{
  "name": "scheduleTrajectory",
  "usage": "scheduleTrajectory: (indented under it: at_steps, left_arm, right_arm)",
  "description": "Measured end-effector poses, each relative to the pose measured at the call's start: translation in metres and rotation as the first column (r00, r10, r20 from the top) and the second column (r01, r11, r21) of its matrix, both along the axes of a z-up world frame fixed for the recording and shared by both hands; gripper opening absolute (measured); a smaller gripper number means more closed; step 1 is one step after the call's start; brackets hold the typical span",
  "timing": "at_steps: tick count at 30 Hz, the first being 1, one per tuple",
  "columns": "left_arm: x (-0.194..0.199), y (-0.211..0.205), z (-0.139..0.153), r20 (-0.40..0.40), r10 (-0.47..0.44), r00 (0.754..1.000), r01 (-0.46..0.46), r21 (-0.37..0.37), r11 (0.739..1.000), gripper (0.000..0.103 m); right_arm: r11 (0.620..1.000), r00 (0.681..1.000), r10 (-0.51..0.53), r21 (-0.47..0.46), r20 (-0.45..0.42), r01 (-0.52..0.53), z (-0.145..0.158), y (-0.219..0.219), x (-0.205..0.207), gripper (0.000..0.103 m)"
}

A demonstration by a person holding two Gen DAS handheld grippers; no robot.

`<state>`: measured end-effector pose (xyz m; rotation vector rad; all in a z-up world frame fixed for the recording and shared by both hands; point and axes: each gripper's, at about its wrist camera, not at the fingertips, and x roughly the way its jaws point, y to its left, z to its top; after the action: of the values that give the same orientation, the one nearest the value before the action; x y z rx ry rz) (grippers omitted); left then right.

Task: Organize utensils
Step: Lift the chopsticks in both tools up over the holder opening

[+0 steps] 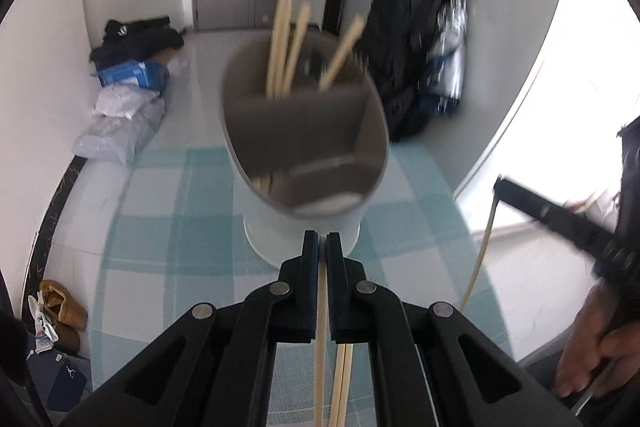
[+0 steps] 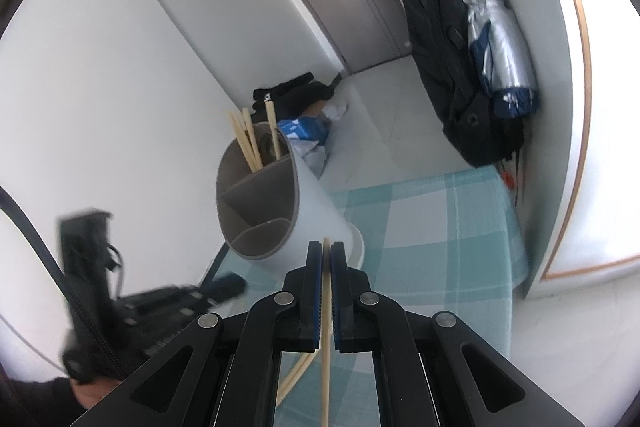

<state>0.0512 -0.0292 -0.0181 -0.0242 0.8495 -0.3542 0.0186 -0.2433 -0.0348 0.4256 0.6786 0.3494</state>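
A white utensil holder [image 1: 304,155] with grey inner compartments stands on a teal checked cloth [image 1: 168,227]; several wooden chopsticks [image 1: 288,43] stand in its far compartment. My left gripper [image 1: 322,239] is shut on a chopstick [image 1: 321,339] just in front of the holder's base. More chopsticks [image 1: 344,383] lie on the cloth below it. In the right wrist view the holder [image 2: 280,211] is to the left, and my right gripper [image 2: 326,247] is shut on a chopstick [image 2: 326,347] near the holder's base. The right gripper also shows in the left wrist view [image 1: 560,219], with its chopstick [image 1: 478,259] hanging down.
Bags and a blue box [image 1: 128,75] lie on the floor by the wall. A dark jacket and a folded umbrella [image 2: 496,51] hang at the right. Shoes [image 1: 64,311] sit on the floor at the left. The table edge is close behind the holder.
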Motion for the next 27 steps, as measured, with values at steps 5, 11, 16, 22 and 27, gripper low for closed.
scheduleTrajectory:
  at_steps: [5, 11, 16, 22, 27]
  left_arm:
    - [0.006, -0.003, 0.009, 0.054, 0.030, 0.998, -0.027, -0.050, 0.998, 0.001]
    - [0.004, 0.007, 0.011, 0.052, 0.054, 0.997, -0.050, -0.077, 0.996, 0.000]
    - [0.003, 0.016, 0.014, 0.034, 0.064, 0.997, -0.060, -0.097, 0.993, 0.000]
    - [-0.003, 0.023, 0.021, 0.039, 0.068, 0.997, -0.063, -0.107, 0.992, 0.000]
    - [-0.007, 0.028, 0.027, 0.070, 0.061, 0.996, -0.054, -0.107, 0.993, 0.000]
  right_arm:
    - [1.000, 1.000, -0.018, -0.021, 0.014, 0.019, 0.003, 0.004, -0.006, 0.003]
    - [0.997, 0.997, -0.031, -0.066, 0.064, 0.035, 0.014, 0.015, -0.012, 0.003]
    - [0.994, 0.995, -0.041, -0.096, 0.087, 0.050, 0.020, 0.021, -0.016, 0.003]
    - [0.991, 0.994, -0.045, -0.123, 0.097, 0.057, 0.024, 0.029, -0.022, 0.003]
    - [0.987, 0.991, -0.061, -0.141, 0.122, 0.078, 0.029, 0.035, -0.031, 0.003]
